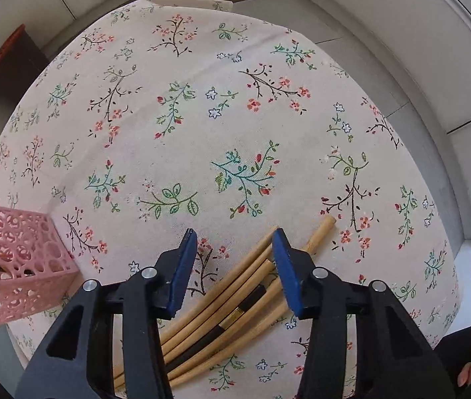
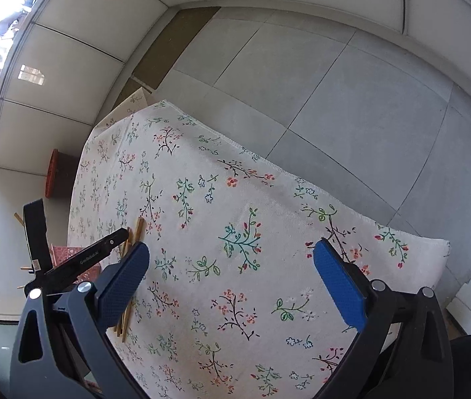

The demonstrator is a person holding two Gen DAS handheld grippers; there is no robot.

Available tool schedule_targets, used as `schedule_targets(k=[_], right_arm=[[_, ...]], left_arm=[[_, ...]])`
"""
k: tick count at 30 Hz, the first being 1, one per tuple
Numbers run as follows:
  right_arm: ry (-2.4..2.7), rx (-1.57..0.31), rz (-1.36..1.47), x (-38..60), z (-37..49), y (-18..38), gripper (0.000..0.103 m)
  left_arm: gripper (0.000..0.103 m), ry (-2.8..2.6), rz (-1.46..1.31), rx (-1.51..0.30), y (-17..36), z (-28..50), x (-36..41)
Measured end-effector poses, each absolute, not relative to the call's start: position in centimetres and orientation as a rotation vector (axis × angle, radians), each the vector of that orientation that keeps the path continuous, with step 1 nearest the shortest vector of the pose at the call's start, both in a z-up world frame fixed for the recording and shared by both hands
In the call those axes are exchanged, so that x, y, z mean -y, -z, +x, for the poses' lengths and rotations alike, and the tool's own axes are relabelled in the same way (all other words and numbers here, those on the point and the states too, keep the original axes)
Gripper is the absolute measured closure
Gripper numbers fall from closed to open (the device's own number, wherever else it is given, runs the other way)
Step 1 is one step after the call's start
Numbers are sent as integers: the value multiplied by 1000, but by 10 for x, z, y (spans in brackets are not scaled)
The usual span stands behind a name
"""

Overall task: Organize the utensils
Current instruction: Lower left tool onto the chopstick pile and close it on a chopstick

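Note:
A bundle of bamboo chopsticks (image 1: pixel 235 299), with one dark chopstick with a gold band among them, lies on the floral tablecloth (image 1: pixel 222 126). My left gripper (image 1: pixel 235 249) is open, its blue pads straddling the bundle just above it. A pink lattice holder (image 1: pixel 16 259) stands at the table's left edge with sticks in it. My right gripper (image 2: pixel 232 266) is open and empty over bare cloth. In the right wrist view the chopsticks (image 2: pixel 129 266) lie left of it, partly hidden by its left finger, with the left gripper (image 2: pixel 79 259) over them.
The table drops off to grey floor tiles (image 2: pixel 335 83) at the far and right edges. A dark box with an orange rim (image 1: pixel 6 56) sits on the floor at the far left. White wall panels (image 2: pixel 79 33) stand behind.

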State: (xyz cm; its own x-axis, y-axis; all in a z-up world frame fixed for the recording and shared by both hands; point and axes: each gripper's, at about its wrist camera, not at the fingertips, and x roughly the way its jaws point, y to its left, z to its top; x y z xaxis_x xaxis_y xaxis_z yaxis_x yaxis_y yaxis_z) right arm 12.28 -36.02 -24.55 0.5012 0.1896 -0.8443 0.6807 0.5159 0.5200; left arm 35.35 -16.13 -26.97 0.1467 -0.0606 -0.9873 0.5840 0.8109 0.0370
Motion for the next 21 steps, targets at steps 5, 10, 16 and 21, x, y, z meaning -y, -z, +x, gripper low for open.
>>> schedule_targets(k=[5,10,16,21], right_arm=[[331,-1057,1001,353,129,247,7],[326,-1061,990,351,132,247,7],[334,-1085,978,350,134,252,7],[329,-1105,948,343,139,253,7]], left_arm=[[68,510,491,-1362,275,360,162],[71,526,521,-1365,279,362,162],[75,520,506,-1339,279,356,154],[88,492,424,-1307,277,341,143]])
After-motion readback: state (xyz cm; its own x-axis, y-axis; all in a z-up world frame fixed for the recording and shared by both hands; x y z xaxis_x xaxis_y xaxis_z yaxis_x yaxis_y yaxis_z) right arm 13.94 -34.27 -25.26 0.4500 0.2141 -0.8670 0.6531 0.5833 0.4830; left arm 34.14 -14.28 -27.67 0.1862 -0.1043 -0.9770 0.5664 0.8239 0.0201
